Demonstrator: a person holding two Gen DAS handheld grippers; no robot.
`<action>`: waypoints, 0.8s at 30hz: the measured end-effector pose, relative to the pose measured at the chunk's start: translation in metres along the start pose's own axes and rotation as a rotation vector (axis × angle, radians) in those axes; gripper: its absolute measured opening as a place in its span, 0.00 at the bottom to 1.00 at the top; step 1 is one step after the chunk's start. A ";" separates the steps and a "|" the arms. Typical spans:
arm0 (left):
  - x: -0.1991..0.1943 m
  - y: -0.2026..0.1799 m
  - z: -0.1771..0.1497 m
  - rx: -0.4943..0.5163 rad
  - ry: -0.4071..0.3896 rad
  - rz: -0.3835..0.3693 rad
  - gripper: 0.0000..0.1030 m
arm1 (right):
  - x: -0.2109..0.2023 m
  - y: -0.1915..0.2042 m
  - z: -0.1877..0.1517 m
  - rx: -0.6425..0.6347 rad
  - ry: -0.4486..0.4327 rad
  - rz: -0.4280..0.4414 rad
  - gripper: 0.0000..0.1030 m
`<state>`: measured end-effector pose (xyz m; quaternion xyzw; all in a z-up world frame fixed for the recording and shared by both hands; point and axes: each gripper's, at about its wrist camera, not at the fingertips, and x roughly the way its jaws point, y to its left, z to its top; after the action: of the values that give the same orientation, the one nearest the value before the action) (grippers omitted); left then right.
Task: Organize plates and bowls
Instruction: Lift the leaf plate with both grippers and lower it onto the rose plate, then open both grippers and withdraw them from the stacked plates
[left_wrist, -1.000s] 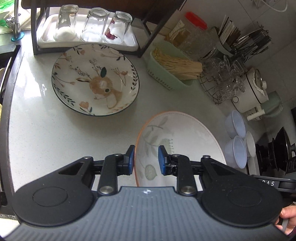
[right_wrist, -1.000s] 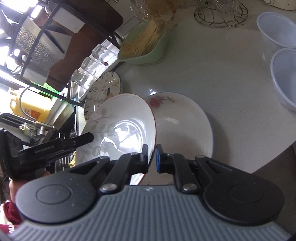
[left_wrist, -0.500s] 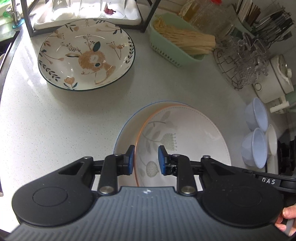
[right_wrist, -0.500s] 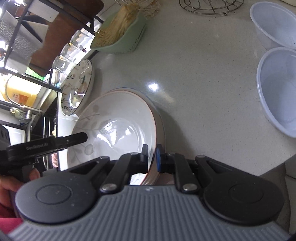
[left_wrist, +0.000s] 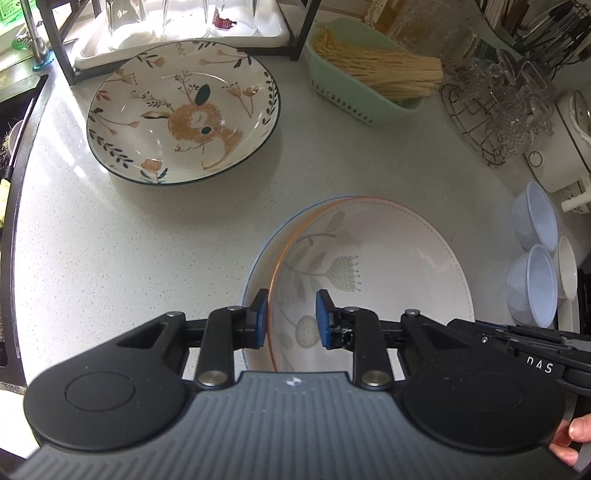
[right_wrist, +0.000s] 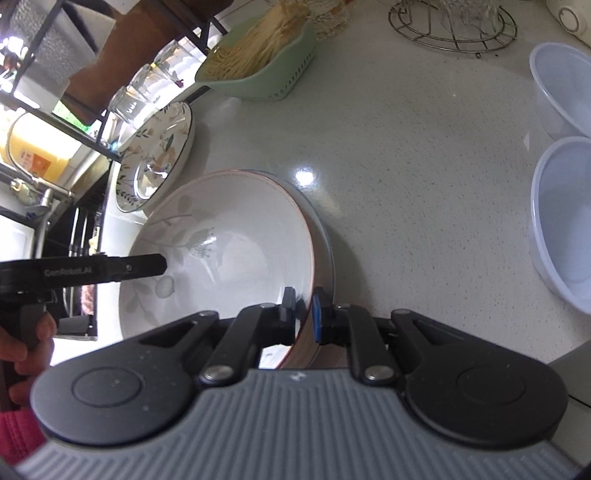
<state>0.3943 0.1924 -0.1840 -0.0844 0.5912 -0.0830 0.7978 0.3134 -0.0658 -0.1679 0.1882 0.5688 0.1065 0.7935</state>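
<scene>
A speckled kitchen counter (left_wrist: 155, 258) carried a deer-patterned plate (left_wrist: 184, 110) near the glass rack, well apart from the orange-rimmed bowl (left_wrist: 373, 266) nested in a blue-rimmed dish (left_wrist: 258, 266). The left gripper (left_wrist: 290, 314) straddled the bowl's near rim, grip uncertain. The right gripper (right_wrist: 303, 314) was pinched on the opposite rim; only its view showed the two stacked edges side-on.

Round white ceramic bowl (left_wrist: 373, 266): orange rim, grey-green leaf and dandelion print. Blue-rimmed white plate (left_wrist: 258, 266) beneath it. Wide cream dish (left_wrist: 183, 110): tan rabbit, dark green rim (sprigs, orange flowers); mint-green plastic basket (left_wrist: 354, 96); speckled pale countertop (left_wrist: 129, 240).
</scene>
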 end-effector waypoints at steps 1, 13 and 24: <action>0.001 0.001 -0.001 -0.004 0.003 0.001 0.28 | 0.001 0.001 0.000 -0.003 0.002 -0.003 0.13; -0.001 0.002 -0.008 -0.017 0.014 -0.028 0.48 | 0.010 0.007 0.001 0.012 0.017 -0.032 0.14; -0.005 0.010 -0.012 -0.080 0.030 -0.053 0.49 | 0.013 0.003 -0.001 0.037 0.005 -0.020 0.13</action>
<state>0.3815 0.2026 -0.1847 -0.1307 0.6036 -0.0814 0.7822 0.3165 -0.0577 -0.1781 0.1967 0.5746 0.0884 0.7895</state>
